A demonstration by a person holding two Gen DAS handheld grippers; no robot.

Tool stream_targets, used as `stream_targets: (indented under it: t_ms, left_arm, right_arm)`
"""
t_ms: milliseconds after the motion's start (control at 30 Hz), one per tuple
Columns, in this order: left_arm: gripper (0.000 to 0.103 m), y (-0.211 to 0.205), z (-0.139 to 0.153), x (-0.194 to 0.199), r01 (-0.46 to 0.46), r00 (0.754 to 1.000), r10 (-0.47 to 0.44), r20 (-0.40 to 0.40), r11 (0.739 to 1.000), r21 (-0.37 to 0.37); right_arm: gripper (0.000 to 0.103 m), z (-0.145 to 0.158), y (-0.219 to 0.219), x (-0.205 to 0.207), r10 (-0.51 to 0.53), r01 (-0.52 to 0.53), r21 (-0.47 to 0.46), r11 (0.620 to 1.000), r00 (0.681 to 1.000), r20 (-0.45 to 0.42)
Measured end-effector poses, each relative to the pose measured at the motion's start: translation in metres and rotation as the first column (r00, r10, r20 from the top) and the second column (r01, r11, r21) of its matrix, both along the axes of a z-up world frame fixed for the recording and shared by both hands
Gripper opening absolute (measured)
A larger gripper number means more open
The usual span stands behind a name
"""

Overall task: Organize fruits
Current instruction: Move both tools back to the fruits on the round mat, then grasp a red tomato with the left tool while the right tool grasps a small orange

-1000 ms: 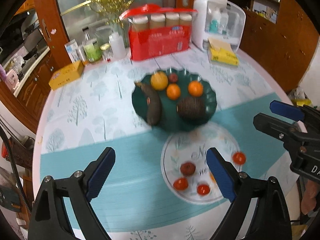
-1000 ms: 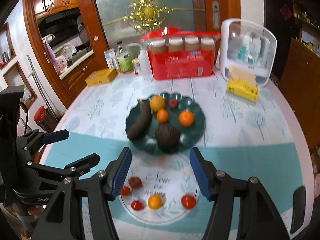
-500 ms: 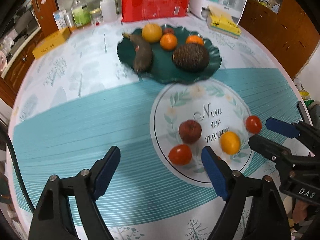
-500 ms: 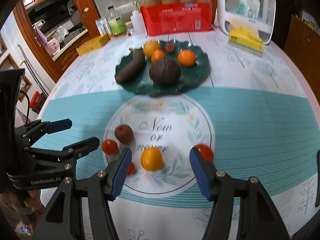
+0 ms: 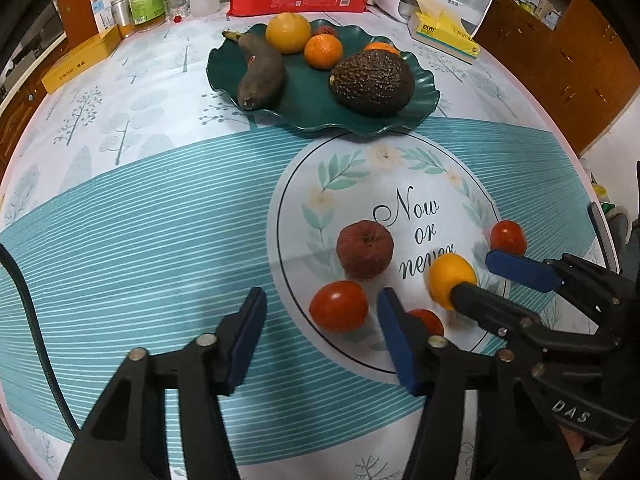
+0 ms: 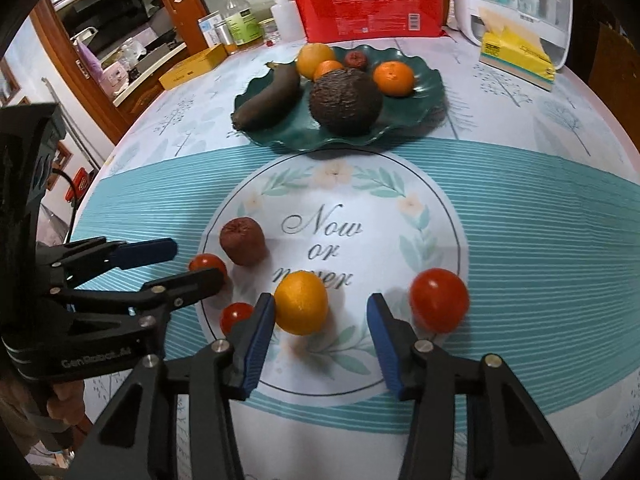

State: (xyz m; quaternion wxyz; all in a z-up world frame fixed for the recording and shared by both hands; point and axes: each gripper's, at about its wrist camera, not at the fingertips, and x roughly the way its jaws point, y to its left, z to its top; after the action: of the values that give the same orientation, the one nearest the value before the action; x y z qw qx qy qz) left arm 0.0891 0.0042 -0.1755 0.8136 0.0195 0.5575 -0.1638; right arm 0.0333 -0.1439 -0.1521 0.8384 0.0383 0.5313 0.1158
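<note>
— Five loose fruits sit on the printed circle of the cloth: a yellow orange (image 6: 301, 303), a wrinkled dark red fruit (image 6: 243, 241) and three tomatoes. Where is your right gripper (image 6: 321, 324)?

— Low over the counter (image 6: 540, 208), pointing toward the green plate (image 6: 424, 92). Its jaws stand wide apart and the yellow orange lies between them, close against the left blue pad, apart from the right one. They grip nothing. The largest tomato (image 6: 439, 300) sits just outside the right pad.

— And your left gripper (image 5: 320, 334)?

— Also low and level, jaws spread, holding nothing. A tomato (image 5: 338, 306) lies between its tips, nearer the right pad. A smaller tomato (image 5: 427, 321) peeks out just behind that pad. In the left wrist view you can see your right gripper reaching in from the right edge, one finger overlapping the yellow orange.

— What is on the green plate?

— A blackened banana (image 5: 260, 74), an avocado (image 5: 372, 80), a yellow citrus (image 5: 288, 33), two small oranges and a small dark red fruit. Behind it stand a red package (image 6: 366, 8), a yellow tissue pack (image 6: 518, 56), bottles (image 6: 240, 16) and a yellow box (image 6: 192, 66).
</note>
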Motion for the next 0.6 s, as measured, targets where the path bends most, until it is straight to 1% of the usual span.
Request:
stream_targets:
  t_ms: [33,100,167,267,467,567,600]
  left_arm:
    - [0.049,-0.0004,-0.0012,0.0009,-0.001,1.0,0.001,-0.005,1.0,-0.004]
    - [0.042,-0.0002,-0.0037,0.0017,-0.003,1.0,0.003,-0.016,1.0,-0.013]
    - [0.037,-0.0009,-0.0061,0.0022,-0.001,1.0,0.001,-0.027,1.0,-0.025]
    - [0.033,-0.0022,-0.0061,0.0016,0.002,1.0,-0.003,-0.023,0.999,-0.034]
    - [0.029,-0.0051,-0.0074,0.0022,0.005,1.0,-0.006,-0.023,0.999,-0.044]
    - [0.028,-0.0049,-0.0079,0.0034,-0.006,1.0,0.005,-0.029,0.999,-0.053]
    - [0.028,-0.0044,-0.0082,0.0035,-0.009,0.999,0.007,-0.032,0.998,-0.057]
  right_arm:
    - [0.048,-0.0007,0.0007,0.0008,0.004,-0.004,0.002,1.0,1.0,-0.001]
    - [0.048,-0.0021,0.0032,0.0015,0.018,-0.018,0.003,1.0,1.0,-0.004]
    - [0.048,-0.0039,0.0062,0.0015,0.033,-0.033,0.007,0.999,0.999,-0.009]
    - [0.046,-0.006,0.0077,0.0022,0.044,-0.044,0.019,0.999,0.999,-0.016]
    - [0.039,-0.0073,0.0081,0.0054,0.05,-0.048,0.061,0.997,0.998,-0.031]
    - [0.031,-0.0083,0.0087,0.0072,0.064,-0.059,0.096,0.994,0.997,-0.041]
    - [0.031,-0.0081,0.0086,0.0075,0.063,-0.059,0.097,0.994,0.997,-0.042]
